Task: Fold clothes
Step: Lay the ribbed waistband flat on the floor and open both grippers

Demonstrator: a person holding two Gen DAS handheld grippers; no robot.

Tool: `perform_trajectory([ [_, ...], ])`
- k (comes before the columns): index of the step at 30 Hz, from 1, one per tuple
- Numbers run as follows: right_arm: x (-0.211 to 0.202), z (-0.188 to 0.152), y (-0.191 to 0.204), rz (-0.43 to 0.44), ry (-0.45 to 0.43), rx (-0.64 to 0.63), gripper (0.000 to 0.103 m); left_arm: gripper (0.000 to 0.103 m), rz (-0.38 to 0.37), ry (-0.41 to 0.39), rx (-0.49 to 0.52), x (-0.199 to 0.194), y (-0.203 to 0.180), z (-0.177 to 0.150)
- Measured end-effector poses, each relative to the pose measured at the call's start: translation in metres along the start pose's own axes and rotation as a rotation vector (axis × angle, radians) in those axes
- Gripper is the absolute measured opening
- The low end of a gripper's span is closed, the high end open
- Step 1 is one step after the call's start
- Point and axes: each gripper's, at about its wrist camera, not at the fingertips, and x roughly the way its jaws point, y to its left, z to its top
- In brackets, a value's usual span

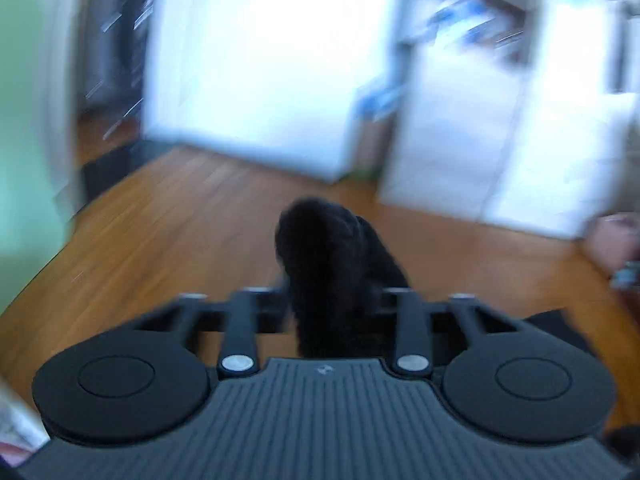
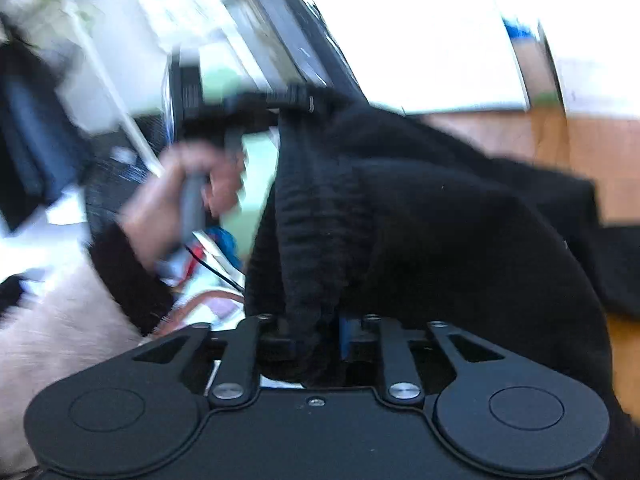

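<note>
The black garment (image 2: 420, 216) is hanging lifted over the wooden bench (image 1: 160, 240), strung between both claws. The right claw (image 2: 316, 336) is clenching a ribbed edge; the left claw (image 1: 336, 304) is clenching another bunch. Judging by the blur, keeping both grips firm and level matters while spreading it flat.

Blurred wooden floor (image 1: 168, 232), white cabinet doors (image 1: 260, 68), green wall (image 1: 24, 120), pale furry fabric (image 2: 60, 328).
</note>
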Motion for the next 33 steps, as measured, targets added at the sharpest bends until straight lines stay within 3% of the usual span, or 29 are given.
perform_trajectory([
  [1, 0.033, 0.0, 0.008, -0.016, 0.033, 0.004, 0.045, 0.057, 0.063, 0.025, -0.027, 0.003, 0.013, -0.007],
  [2, 0.061, -0.005, 0.013, -0.009, 0.089, -0.027, 0.043, 0.056, 0.125, 0.051, -0.054, 0.007, 0.027, -0.014],
  [4, 0.086, -0.017, 0.017, -0.013, 0.121, -0.063, 0.044, 0.06, 0.251, 0.101, -0.108, 0.013, 0.054, -0.028],
  [8, 0.064, -0.044, -0.008, -0.032, 0.128, -0.099, 0.055, 0.067, 0.104, 0.171, -0.186, -0.028, 0.06, -0.12],
  [12, 0.038, -0.078, -0.059, -0.288, 0.195, -0.147, 0.059, 0.067, 0.135, 0.274, -0.227, -0.043, 0.054, -0.219],
  [14, 0.021, -0.089, -0.083, -0.361, 0.208, -0.122, 0.059, 0.064, 0.139, 0.355, -0.351, -0.046, 0.061, -0.249],
  [15, 0.013, -0.095, -0.094, -0.397, 0.214, -0.109, 0.059, 0.064, 0.097, 0.385, -0.424, -0.051, 0.068, -0.258],
  [18, -0.007, -0.109, -0.111, -0.406, 0.207, -0.068, 0.059, 0.064, 0.041, 0.364, -0.424, -0.057, 0.059, -0.261],
  [21, -0.006, -0.12, -0.113, -0.299, 0.306, -0.103, 0.059, 0.062, 0.11, 0.316, -0.339, -0.062, 0.055, -0.261],
  [22, 0.002, -0.124, -0.109, -0.28, 0.354, -0.142, 0.059, 0.062, 0.093, 0.309, -0.361, -0.062, 0.056, -0.262],
  [25, 0.014, -0.132, -0.092, -0.322, 0.402, -0.27, 0.059, 0.065, 0.031, 0.287, -0.445, -0.051, 0.065, -0.261],
  [28, 0.021, -0.134, -0.094, -0.359, 0.425, -0.305, 0.059, 0.068, 0.025, 0.304, -0.446, -0.034, 0.069, -0.261],
  [30, 0.023, -0.137, -0.084, -0.442, 0.394, -0.374, 0.059, 0.068, 0.091, 0.32, -0.388, -0.028, 0.061, -0.266],
  [33, 0.027, -0.138, -0.074, -0.574, 0.322, -0.486, 0.068, 0.068, 0.279, 0.258, -0.272, -0.035, 0.054, -0.264],
])
